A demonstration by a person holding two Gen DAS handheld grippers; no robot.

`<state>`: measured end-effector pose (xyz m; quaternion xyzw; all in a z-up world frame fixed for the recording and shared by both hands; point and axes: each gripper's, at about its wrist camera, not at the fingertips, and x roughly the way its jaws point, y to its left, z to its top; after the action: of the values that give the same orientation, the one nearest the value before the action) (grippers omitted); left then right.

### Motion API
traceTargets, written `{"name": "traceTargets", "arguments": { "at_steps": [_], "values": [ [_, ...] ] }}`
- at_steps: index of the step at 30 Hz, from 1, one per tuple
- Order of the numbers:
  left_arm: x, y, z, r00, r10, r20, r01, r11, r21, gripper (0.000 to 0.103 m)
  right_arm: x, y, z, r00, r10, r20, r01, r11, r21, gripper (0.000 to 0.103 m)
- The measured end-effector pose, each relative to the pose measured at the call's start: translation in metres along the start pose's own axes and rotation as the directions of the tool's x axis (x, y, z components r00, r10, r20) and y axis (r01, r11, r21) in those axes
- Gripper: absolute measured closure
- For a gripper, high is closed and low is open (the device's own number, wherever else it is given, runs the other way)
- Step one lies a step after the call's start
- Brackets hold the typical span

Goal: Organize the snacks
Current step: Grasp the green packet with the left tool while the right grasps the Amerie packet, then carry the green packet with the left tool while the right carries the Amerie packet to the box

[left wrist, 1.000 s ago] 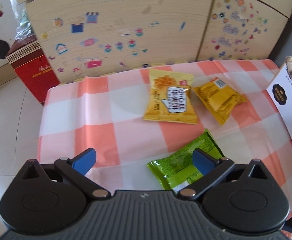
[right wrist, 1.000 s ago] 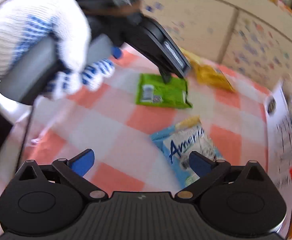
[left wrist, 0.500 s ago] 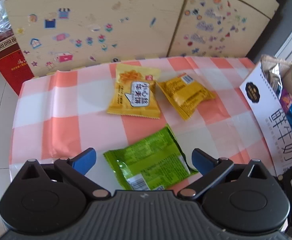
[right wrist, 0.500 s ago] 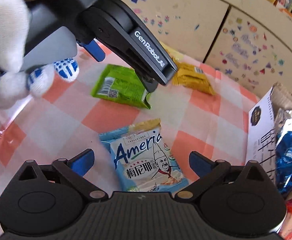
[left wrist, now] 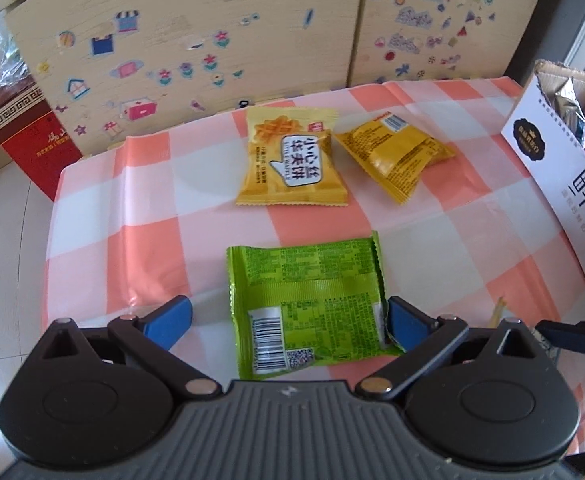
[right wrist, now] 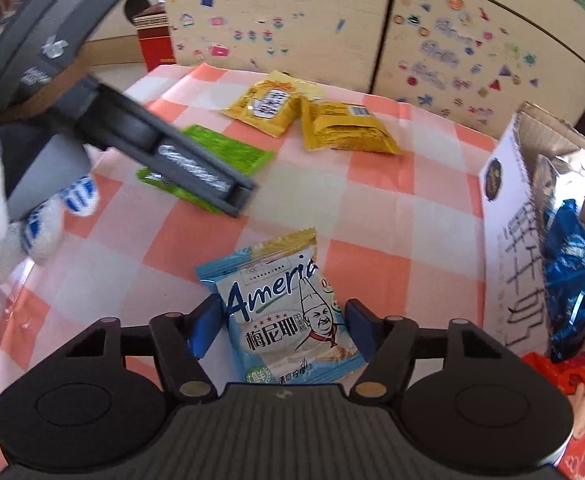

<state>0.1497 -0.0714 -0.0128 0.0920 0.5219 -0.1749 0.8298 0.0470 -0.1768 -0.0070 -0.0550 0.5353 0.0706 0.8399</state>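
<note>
A green snack packet [left wrist: 308, 304] lies on the checked tablecloth between the open jaws of my left gripper [left wrist: 288, 320]; it also shows in the right wrist view [right wrist: 228, 156], partly under the left gripper body. A light blue "Ameria" packet [right wrist: 288, 312] lies between the jaws of my right gripper [right wrist: 280, 328], which have narrowed close to its sides; contact is unclear. Two yellow packets lie farther back, one with a white label [left wrist: 292, 164] [right wrist: 266, 106], one plain [left wrist: 394, 152] [right wrist: 344, 128].
An open cardboard box [right wrist: 508, 216] [left wrist: 552, 152] holding several snack bags stands at the right table edge. A stickered wooden cabinet [left wrist: 252, 40] runs behind the table. A red box [left wrist: 28, 132] stands on the floor at left.
My left gripper swung so the green packet now sits squarely between its jaws. My right gripper moved in over the blue packet and its jaws narrowed around it.
</note>
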Motion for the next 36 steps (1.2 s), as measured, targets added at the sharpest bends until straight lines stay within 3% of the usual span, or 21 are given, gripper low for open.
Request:
{"name": "traceTargets", "arguments": {
  "at_steps": [11, 18, 20, 23, 25, 28, 36],
  "values": [
    [0.002, -0.008, 0.001, 0.999, 0.005, 0.033, -0.005, 1.0, -0.002, 0.0, 0.0, 0.003, 0.001, 1.0, -0.011, -0.005, 0.011, 1.0, 0.022, 0.028],
    [0.0, -0.009, -0.001, 0.999, -0.01, 0.036, 0.01, 1.0, 0.019, 0.001, -0.003, 0.004, 0.001, 1.0, -0.004, -0.005, 0.004, 1.0, 0.011, 0.031],
    [-0.002, -0.011, -0.002, 0.999, -0.015, 0.044, 0.014, 1.0, 0.02, 0.004, -0.004, 0.003, 0.001, 1.0, -0.005, -0.002, 0.005, 1.0, 0.015, 0.033],
    [-0.007, -0.014, -0.003, 0.998, -0.029, 0.063, 0.026, 0.999, 0.045, 0.018, -0.007, 0.002, 0.002, 1.0, -0.011, 0.008, 0.011, 1.0, 0.022, 0.034],
    [-0.011, -0.017, -0.002, 0.996, -0.039, 0.074, 0.034, 0.997, 0.063, 0.033, -0.009, 0.001, 0.002, 1.0, -0.016, 0.016, 0.015, 1.0, 0.027, 0.034],
    [-0.014, -0.016, -0.003, 0.995, -0.056, 0.08, 0.051, 0.997, 0.059, 0.041, -0.011, 0.001, 0.003, 0.999, -0.02, 0.027, 0.02, 0.999, 0.028, 0.035],
    [-0.03, -0.01, 0.002, 0.989, -0.066, 0.135, 0.063, 0.998, 0.028, 0.044, -0.018, 0.001, 0.005, 0.997, -0.037, 0.066, 0.035, 0.999, 0.031, 0.035]
  ]
}}
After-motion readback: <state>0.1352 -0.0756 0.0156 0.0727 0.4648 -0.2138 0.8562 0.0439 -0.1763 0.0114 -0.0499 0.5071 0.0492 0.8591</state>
